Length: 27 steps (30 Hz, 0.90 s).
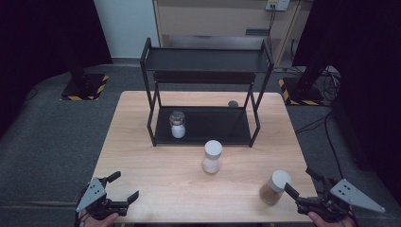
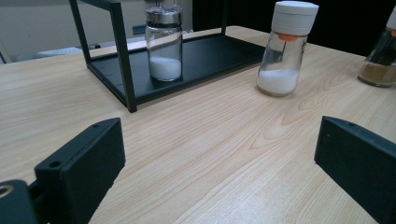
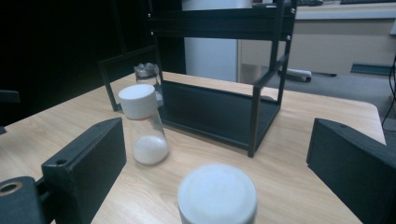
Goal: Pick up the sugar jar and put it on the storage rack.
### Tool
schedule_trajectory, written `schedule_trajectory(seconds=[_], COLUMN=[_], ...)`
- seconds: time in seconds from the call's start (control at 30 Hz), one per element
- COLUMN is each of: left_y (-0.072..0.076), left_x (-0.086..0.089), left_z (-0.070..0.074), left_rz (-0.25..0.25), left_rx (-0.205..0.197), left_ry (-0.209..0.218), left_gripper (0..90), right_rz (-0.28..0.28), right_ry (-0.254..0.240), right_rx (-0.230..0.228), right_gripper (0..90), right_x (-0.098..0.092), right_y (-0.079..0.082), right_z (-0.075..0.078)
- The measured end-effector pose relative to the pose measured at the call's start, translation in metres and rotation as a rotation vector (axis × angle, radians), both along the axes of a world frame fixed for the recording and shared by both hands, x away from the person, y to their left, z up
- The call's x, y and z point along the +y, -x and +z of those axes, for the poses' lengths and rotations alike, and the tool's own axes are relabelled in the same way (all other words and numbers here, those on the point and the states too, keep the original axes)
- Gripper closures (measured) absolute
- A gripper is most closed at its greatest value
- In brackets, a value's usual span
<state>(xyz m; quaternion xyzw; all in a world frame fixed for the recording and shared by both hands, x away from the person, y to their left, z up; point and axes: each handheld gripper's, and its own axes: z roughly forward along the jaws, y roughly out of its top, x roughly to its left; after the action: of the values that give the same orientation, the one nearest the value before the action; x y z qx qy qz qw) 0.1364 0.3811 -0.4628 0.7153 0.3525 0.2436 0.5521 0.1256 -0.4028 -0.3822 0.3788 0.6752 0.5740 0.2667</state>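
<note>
Right gripper (image 1: pixel 301 187) at the table's (image 1: pixel 156 175) near edge, jaws spread, nothing held; brown-spice jar (image 1: pixel 274 187) with white lid stands just in front of it, untouched. Left gripper (image 1: pixel 124 187) likewise released, well left of that jar. White-capped shaker (image 1: pixel 212 157) stands between jar and black rack (image 1: pixel 206 125); glass jar (image 1: pixel 178 125) sits on the rack's lower shelf

Wooden table (image 1: pixel 142 156) with black rack (image 1: pixel 206 124), two jars (image 1: pixel 212 157).
</note>
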Motion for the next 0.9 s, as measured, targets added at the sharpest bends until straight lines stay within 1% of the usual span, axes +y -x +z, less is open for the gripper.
schedule_trajectory(seconds=[0.13,0.4,0.47,0.77,0.9], left_y=[0.000,0.000,0.000,0.000,0.000], left_x=[0.000,-0.001,-0.001,-0.002,-0.002], left_z=[0.000,0.001,0.001,0.002,0.002], left_rz=[-0.002,-0.002,-0.003,-0.008,-0.011], left_rx=[0.002,0.002,0.003,0.002,0.002], left_ry=[-0.002,-0.006,-0.008,-0.016,-0.014], left_gripper=[0.7,0.7,0.7,0.7,0.8], right_rz=[0.015,0.054,0.061,0.113,0.133], right_ry=[0.019,0.016,0.025,0.018,0.026], right_rx=[-0.011,0.010,0.010,0.026,0.027], right_gripper=[5.2,5.0,5.0,4.9,5.0], right_x=[0.010,0.022,0.027,0.044,0.056], right_y=[-0.008,-0.028,-0.030,-0.048,-0.057], right_z=[0.010,0.026,0.029,0.031,0.033])
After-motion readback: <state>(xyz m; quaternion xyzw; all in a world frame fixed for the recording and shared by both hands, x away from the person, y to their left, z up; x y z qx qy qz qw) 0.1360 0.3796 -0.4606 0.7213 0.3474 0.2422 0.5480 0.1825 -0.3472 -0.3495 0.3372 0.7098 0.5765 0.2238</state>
